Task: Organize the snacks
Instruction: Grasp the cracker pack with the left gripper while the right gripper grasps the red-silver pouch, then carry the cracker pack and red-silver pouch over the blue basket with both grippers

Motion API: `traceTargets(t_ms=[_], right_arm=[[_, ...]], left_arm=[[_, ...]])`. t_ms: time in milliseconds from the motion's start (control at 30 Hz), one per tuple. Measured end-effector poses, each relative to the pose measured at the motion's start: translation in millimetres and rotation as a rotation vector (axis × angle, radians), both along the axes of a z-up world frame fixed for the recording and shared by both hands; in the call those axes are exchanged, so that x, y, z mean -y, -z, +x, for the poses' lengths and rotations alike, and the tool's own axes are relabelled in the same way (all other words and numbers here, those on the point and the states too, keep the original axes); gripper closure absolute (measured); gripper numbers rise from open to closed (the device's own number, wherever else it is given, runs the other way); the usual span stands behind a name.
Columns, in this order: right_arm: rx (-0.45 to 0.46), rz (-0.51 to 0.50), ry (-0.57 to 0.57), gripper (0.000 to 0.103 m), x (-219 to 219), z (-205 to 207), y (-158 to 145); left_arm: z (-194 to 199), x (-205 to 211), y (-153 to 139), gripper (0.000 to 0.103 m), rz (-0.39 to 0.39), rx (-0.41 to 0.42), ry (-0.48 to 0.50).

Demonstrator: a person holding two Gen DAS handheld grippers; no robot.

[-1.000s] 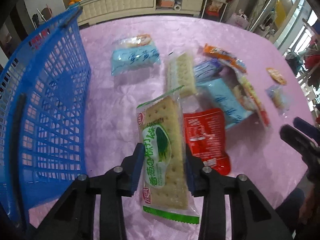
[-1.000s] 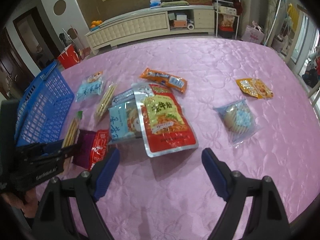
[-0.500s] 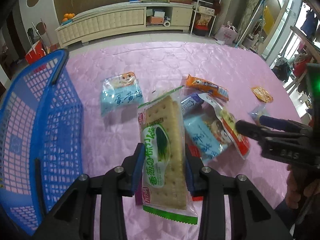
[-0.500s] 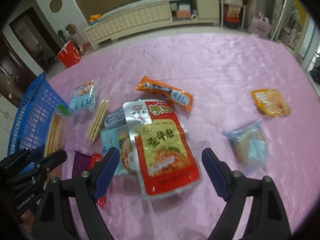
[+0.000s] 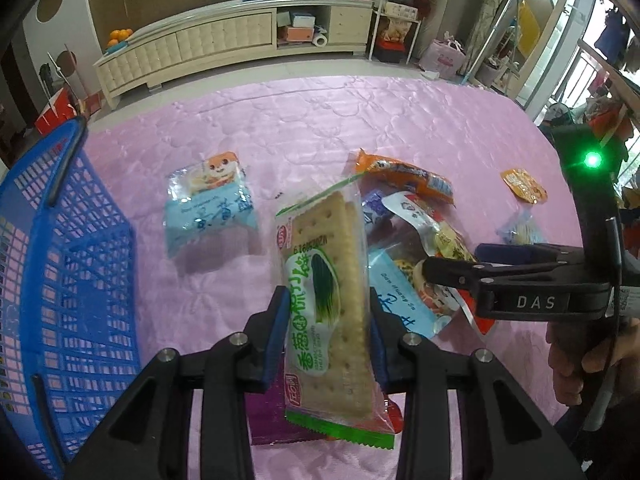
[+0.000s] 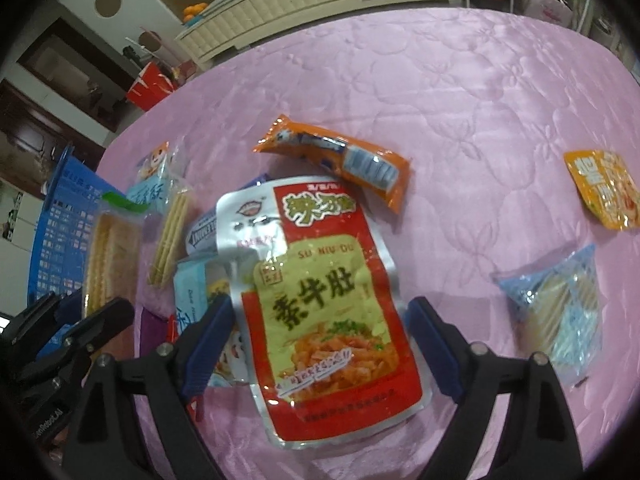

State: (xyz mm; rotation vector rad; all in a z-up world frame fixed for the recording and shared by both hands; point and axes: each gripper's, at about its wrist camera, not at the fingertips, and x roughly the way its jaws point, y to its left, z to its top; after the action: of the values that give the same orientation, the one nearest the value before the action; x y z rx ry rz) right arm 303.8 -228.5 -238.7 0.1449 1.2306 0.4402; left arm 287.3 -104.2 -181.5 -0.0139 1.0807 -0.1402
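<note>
My left gripper [image 5: 326, 334] is shut on a green-labelled cracker pack [image 5: 326, 280] and holds it above the pink table, to the right of the blue basket [image 5: 60, 280]. The pack also shows in the right wrist view [image 6: 110, 256]. My right gripper [image 6: 320, 340] is open, its jaws on either side of a red and silver snack pouch [image 6: 324, 300] that lies on the snack pile. In the left wrist view the right gripper [image 5: 452, 260] is low over that pile.
On the pink tablecloth [image 6: 460, 92] lie an orange long pack [image 6: 340, 156], a second cracker pack [image 6: 170, 236], a light-blue pack [image 5: 208, 208], a small orange packet [image 6: 604, 188] and a clear blue-tinted pack [image 6: 560, 304]. A cream sideboard [image 5: 224, 48] stands beyond.
My left gripper has lifted the cracker pack higher off the table. My right gripper has moved forward and down until its open jaws flank the red pouch.
</note>
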Motion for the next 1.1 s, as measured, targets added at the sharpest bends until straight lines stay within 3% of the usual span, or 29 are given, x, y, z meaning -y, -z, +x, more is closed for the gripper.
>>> traceTargets(t_ms=[67, 133, 267, 333, 433, 567, 767, 1100], right_arm=[[0.011, 0.021, -0.016, 0.021, 1.8, -1.7, -2.2], [0.021, 0.034, -0.035, 0.034, 0.4, -6.4, -6.7], [0.027, 0.034, -0.073, 0.044, -2.8, -13.3, -12.5], [0.031, 0.061, -0.062, 0.06, 3.7, -15.8, -13.0], [0.01, 0.123, -0.028, 0.07, 18.1, -17.6, -11.9], [0.033, 0.115, -0.011, 0.072, 25.4, -28.3, -21.4], [0.174, 0.066, -0.023, 0.072, 20.7, -58.6, -74.2], [0.333, 0.056, -0.076, 0.072, -17.9, -105.3, -151.5]], left_arm=[[-1.6, 2.8, 1.3, 0.07, -0.006, -0.003, 0.008], [-3.1, 5.9, 1.6, 0.07, -0.004, -0.005, 0.014], [-4.7, 8.2, 0.6, 0.07, -0.004, -0.005, 0.013], [-6.2, 8.3, -0.9, 0.07, -0.007, -0.003, 0.013], [-9.7, 9.5, -3.7, 0.07, -0.009, -0.001, 0.017], [-14.3, 11.6, -9.1, 0.07, -0.007, 0.005, 0.015], [-28.2, 11.4, -33.0, 0.07, -0.013, 0.051, 0.023], [-72.6, -24.0, -102.6, 0.07, -0.043, 0.183, -0.008]])
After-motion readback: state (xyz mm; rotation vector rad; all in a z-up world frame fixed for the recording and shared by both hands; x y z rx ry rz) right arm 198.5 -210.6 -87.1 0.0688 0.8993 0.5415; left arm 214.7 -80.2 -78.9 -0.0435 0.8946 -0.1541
